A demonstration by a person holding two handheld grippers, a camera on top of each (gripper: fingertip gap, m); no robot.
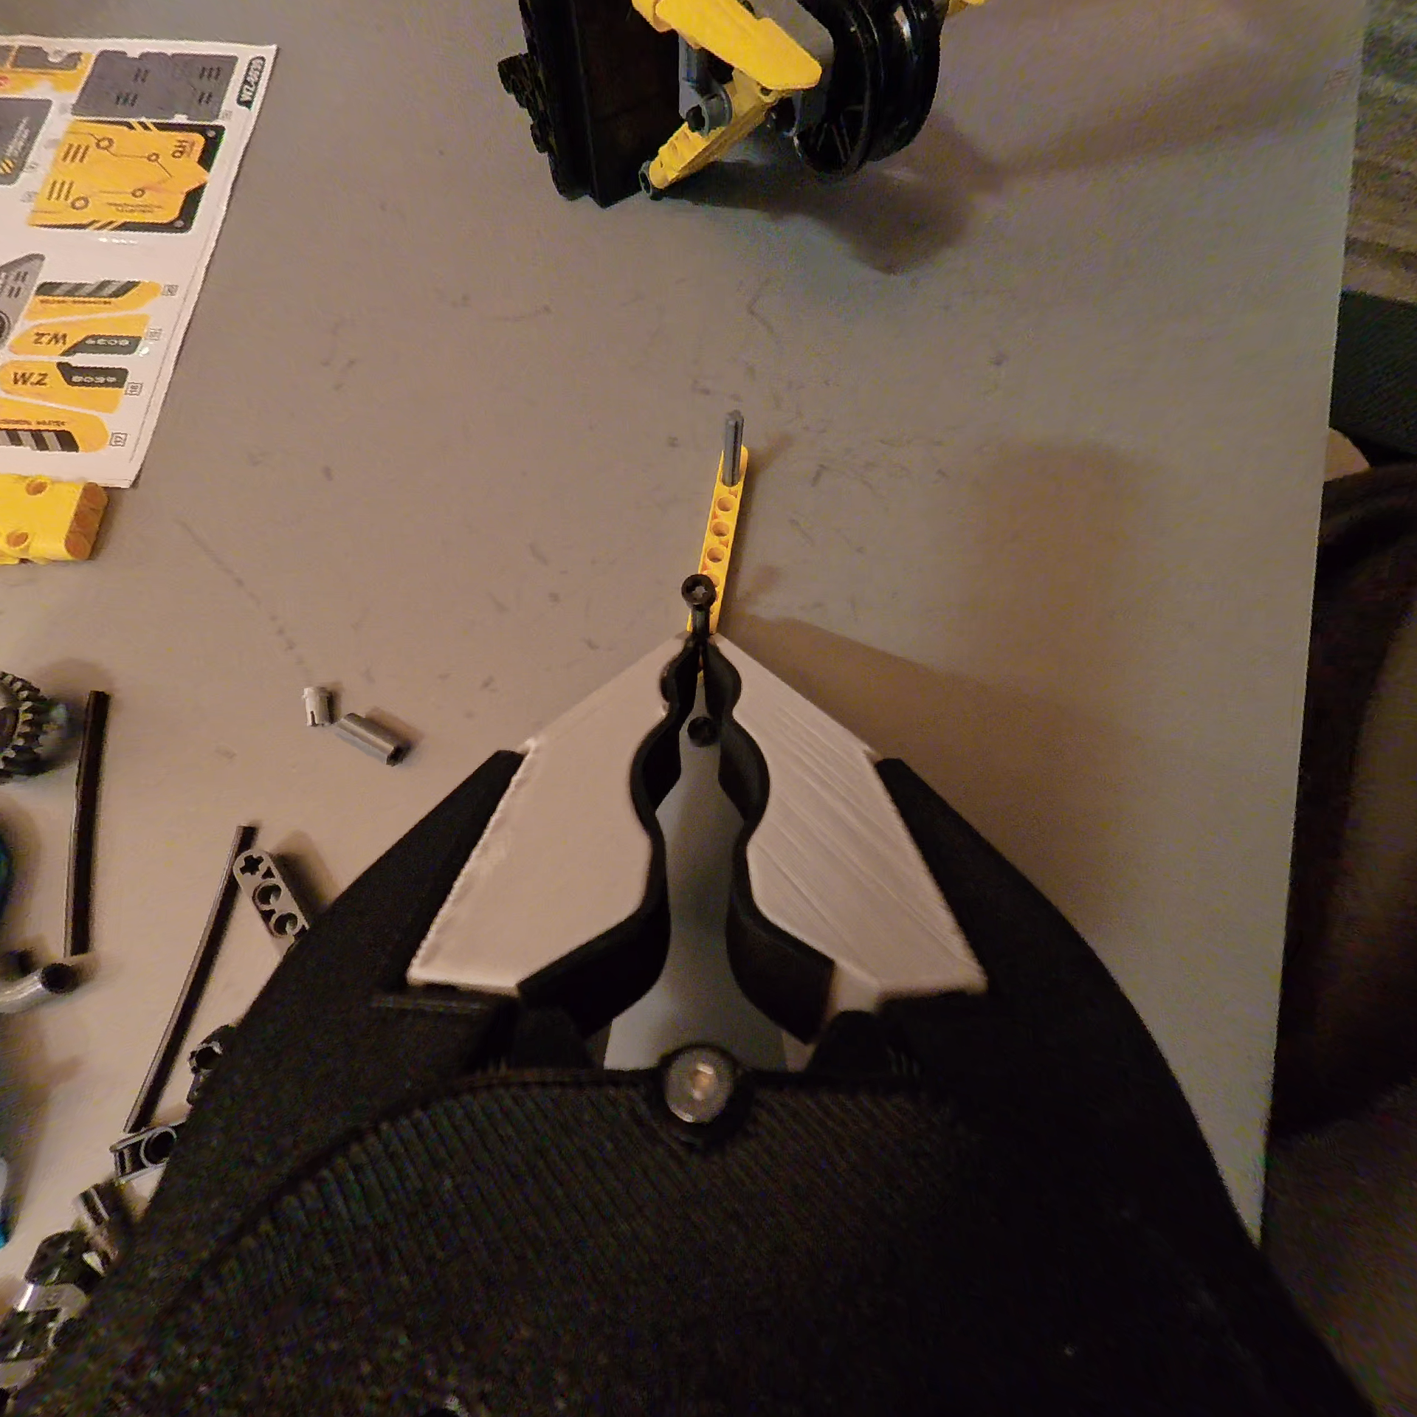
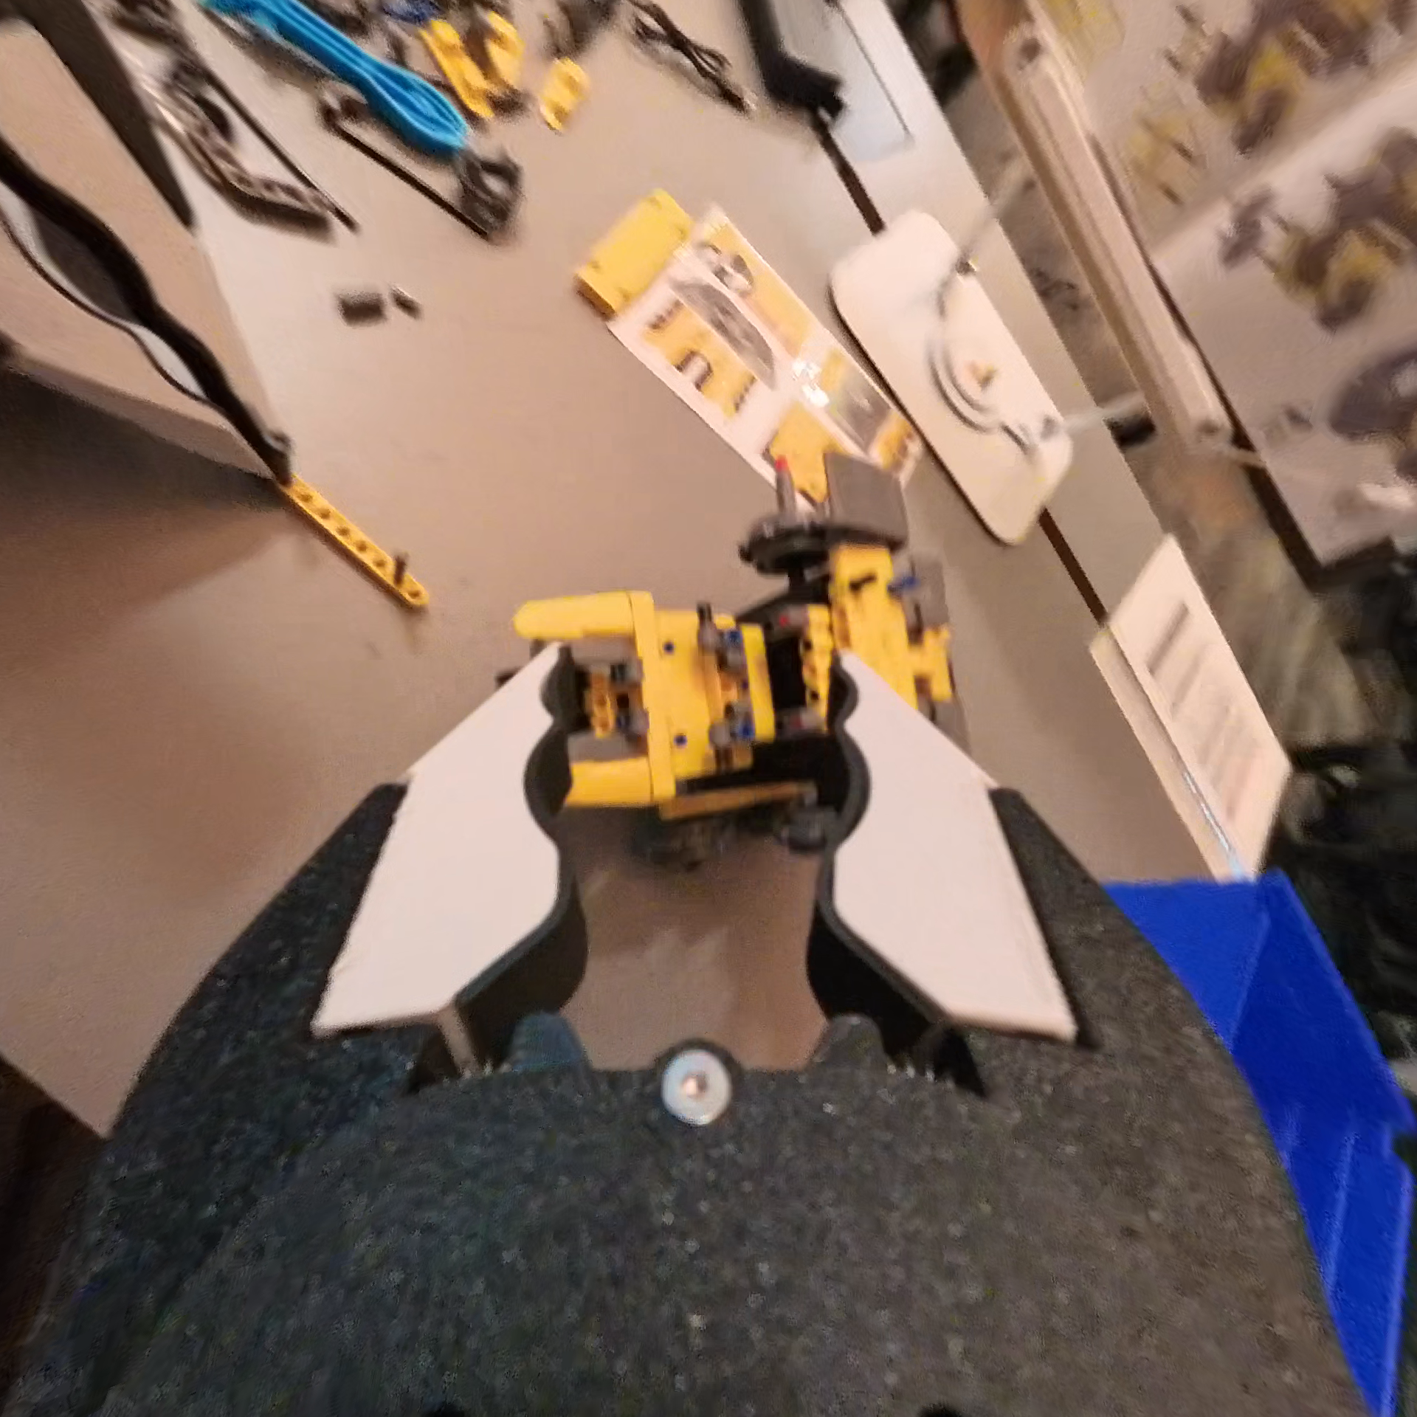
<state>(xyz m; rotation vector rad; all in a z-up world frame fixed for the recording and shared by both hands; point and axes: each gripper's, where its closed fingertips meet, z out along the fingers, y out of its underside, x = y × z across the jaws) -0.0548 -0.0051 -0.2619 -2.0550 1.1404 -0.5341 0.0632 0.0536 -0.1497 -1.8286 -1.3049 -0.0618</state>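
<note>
My left gripper (image 1: 699, 652) is shut on the near end of a thin yellow beam with holes (image 1: 724, 521). The beam points away over the grey table (image 1: 460, 383), a grey axle (image 1: 733, 445) stuck through its far end and a black pin (image 1: 698, 590) near the fingertips. My right gripper (image 2: 694, 675) is shut on a yellow and black brick-built model (image 2: 690, 713) and holds it above the table. In the right wrist view the left gripper (image 2: 280, 460) and its beam (image 2: 353, 537) show at the left. The model with its black wheel also shows in the left wrist view (image 1: 736, 84).
A sticker sheet (image 1: 107, 230) and a yellow block (image 1: 46, 521) lie at the left. Small grey connectors (image 1: 356, 728), black axles (image 1: 84, 820) and other loose parts lie at the lower left. The table's right edge (image 1: 1303, 690) is close. A blue object (image 2: 1265, 1073) is at the right. My right tips are about 25 cm from the yellow block (image 1: 46, 521), my left tips only 20 cm. It turns up in the right wrist view (image 2: 600, 281) as well.
</note>
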